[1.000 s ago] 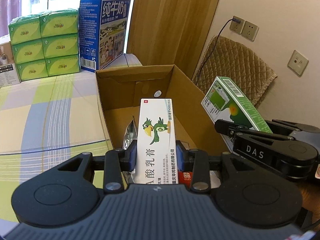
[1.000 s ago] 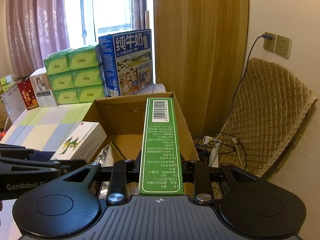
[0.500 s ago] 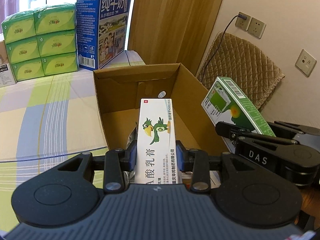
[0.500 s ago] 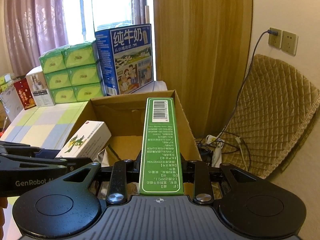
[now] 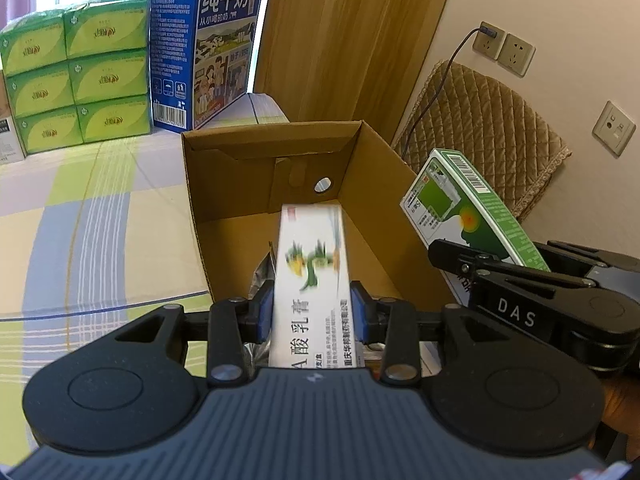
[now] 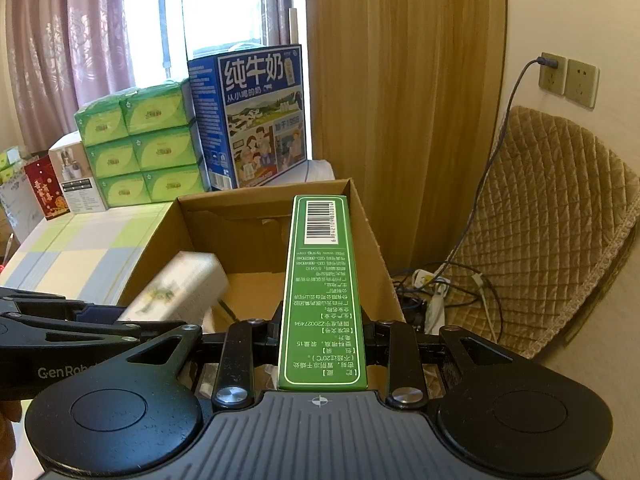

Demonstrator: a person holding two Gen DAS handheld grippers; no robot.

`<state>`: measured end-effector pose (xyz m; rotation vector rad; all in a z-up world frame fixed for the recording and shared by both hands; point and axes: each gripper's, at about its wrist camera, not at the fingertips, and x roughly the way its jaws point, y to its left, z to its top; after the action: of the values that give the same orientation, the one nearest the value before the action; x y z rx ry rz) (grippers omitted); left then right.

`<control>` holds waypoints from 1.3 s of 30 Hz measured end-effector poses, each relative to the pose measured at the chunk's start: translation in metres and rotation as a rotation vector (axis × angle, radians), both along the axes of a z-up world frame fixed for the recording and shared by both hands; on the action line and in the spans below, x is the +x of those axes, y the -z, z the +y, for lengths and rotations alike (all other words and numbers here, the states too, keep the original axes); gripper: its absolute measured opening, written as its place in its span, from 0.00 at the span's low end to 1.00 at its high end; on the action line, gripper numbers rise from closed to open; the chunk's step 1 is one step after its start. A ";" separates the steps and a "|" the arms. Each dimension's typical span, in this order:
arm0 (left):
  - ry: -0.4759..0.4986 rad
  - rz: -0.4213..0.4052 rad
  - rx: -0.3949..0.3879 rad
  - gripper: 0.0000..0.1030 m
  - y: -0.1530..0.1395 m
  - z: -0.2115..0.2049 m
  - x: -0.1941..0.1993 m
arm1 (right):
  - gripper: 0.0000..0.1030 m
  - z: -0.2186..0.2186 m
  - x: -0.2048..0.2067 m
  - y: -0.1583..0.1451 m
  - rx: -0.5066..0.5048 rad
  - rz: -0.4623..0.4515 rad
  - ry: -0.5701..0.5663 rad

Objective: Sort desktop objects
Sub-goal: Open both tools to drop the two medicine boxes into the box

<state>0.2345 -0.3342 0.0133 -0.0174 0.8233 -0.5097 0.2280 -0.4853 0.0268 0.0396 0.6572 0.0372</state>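
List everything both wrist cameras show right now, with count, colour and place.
white medicine box: 1, white with green bird, between left gripper's fingers, blurred
green medicine box: 1, green, in right gripper
cardboard box: 1, brown, open, ahead of both grippers
foil pouch: 1, silver, inside cardboard box
tissue packs: 6 showing, green, stacked at the back
milk carton: 1, blue, beside tissue packs
tablecloth: 1, checked
chair cushion: 1, tan, right
wall sockets: beige
left gripper: black
right gripper: black
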 end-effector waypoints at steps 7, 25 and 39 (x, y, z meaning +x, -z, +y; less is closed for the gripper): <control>-0.012 -0.036 0.025 0.52 -0.004 0.006 -0.003 | 0.26 0.000 0.001 0.000 0.000 0.000 -0.001; 0.008 -0.080 0.043 0.74 -0.012 0.012 -0.012 | 0.39 0.006 0.007 -0.001 0.052 -0.016 -0.004; -0.042 -0.120 0.027 0.93 -0.028 0.037 -0.036 | 0.85 -0.002 -0.033 -0.021 -0.028 -0.102 0.038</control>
<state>0.1982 -0.2970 0.0411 0.0204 0.7105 -0.4552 0.1953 -0.4877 0.0479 0.0229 0.5545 -0.0069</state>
